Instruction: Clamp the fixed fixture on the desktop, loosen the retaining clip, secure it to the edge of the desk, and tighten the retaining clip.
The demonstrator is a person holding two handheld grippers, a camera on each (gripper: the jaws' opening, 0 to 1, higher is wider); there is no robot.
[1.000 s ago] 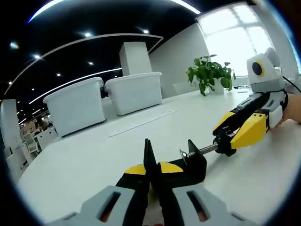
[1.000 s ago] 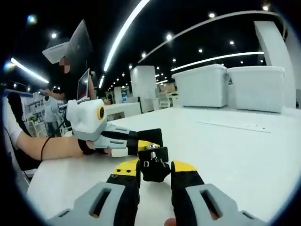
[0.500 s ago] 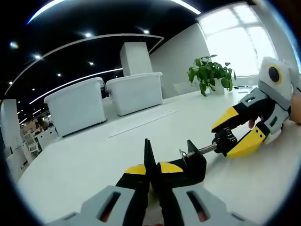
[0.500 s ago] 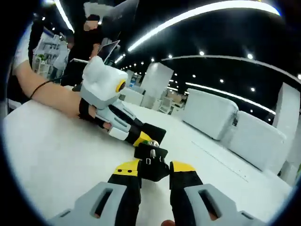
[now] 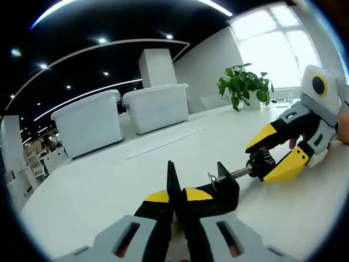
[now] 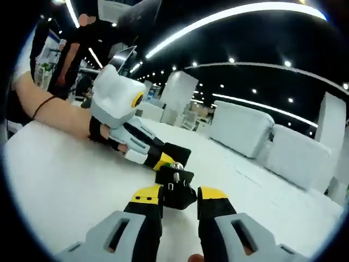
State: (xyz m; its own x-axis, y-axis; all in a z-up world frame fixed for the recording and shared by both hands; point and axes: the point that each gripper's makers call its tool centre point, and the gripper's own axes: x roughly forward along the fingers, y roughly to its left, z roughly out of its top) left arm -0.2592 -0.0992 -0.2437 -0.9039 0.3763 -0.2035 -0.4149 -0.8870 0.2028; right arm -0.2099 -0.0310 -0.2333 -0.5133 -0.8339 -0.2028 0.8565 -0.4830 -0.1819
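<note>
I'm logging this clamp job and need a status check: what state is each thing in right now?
Left gripper: shut on the clamp body.
Right gripper: shut on the screw knob.
Clamp: lying on the desk, not yet on the edge.
Clamp screw: partly out, thread showing.
Two white bins: standing on the desk, lids on.
Potted plant: upright.

This was a large open-plan office. A long white table [image 5: 82,191] was the landmark: two white lidded storage bins [image 5: 87,123] sat at its far side, and a potted green plant [image 5: 242,84] stood on it toward a bright window [image 5: 272,46]. Above the table ran a black ceiling with curved light strips [image 6: 229,16] and spotlights. Beyond the table's end were desks and a laptop [image 6: 122,54].
</note>
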